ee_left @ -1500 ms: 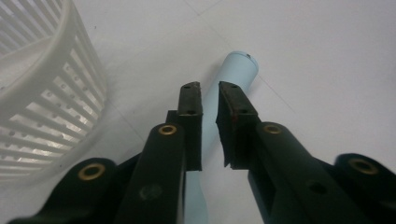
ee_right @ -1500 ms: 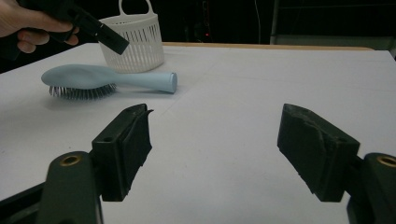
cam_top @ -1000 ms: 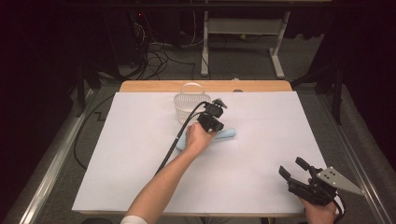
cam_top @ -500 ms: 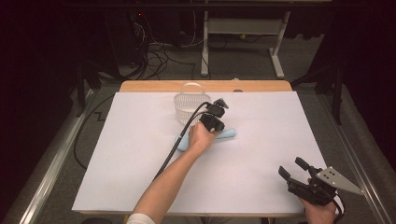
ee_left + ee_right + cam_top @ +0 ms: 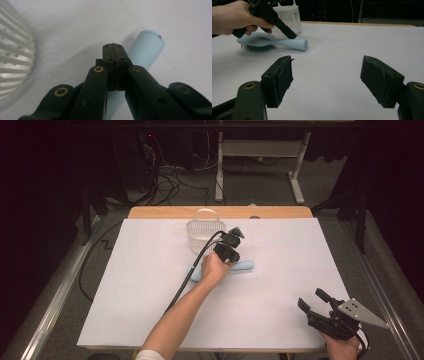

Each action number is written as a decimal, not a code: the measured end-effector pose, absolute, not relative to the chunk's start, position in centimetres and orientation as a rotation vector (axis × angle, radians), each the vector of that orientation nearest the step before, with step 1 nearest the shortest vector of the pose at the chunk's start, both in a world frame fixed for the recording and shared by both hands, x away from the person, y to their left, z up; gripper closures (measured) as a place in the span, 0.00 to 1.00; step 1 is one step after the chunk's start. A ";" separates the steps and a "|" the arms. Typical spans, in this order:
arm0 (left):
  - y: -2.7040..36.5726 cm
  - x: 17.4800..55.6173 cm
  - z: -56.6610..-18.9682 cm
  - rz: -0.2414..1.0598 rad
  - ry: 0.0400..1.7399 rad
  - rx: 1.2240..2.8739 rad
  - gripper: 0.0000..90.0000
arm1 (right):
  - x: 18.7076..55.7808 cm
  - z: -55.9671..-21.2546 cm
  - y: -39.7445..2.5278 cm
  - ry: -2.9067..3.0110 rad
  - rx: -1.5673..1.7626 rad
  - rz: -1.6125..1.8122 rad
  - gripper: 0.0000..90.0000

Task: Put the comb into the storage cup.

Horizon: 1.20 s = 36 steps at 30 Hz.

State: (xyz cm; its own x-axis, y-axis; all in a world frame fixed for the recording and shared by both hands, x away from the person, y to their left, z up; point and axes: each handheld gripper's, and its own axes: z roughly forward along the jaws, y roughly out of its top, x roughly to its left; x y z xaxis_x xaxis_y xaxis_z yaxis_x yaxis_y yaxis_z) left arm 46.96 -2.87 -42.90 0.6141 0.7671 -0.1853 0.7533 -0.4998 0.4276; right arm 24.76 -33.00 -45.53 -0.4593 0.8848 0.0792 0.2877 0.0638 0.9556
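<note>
Left gripper jaws pressed together, empty, just above light blue hairbrush handle beside white basket. Right gripper wide open, well apart.

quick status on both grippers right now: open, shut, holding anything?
Left gripper: shut, jaws pressed together with nothing between them, just above the handle of the pale blue plastic hairbrush.
Right gripper: open, holding nothing.

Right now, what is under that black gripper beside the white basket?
Under the left gripper, its jaws shut on nothing, lies a pale blue plastic hairbrush, bristles down on the white paper-covered table. The hand covers part of its head.
</note>
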 end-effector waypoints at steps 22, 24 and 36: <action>-1.2 44.0 -43.7 0.000 1.144 2.397 0.98 | 24.8 -45.5 -32.9 1.802 1.167 1.406 0.29; -1.1 43.7 -43.7 0.001 1.135 2.399 0.98 | 24.8 -45.5 -32.9 1.803 1.168 1.406 0.29; -0.6 41.7 -43.7 0.000 1.072 2.426 0.98 | 24.8 -45.5 -32.9 1.803 1.169 1.406 0.29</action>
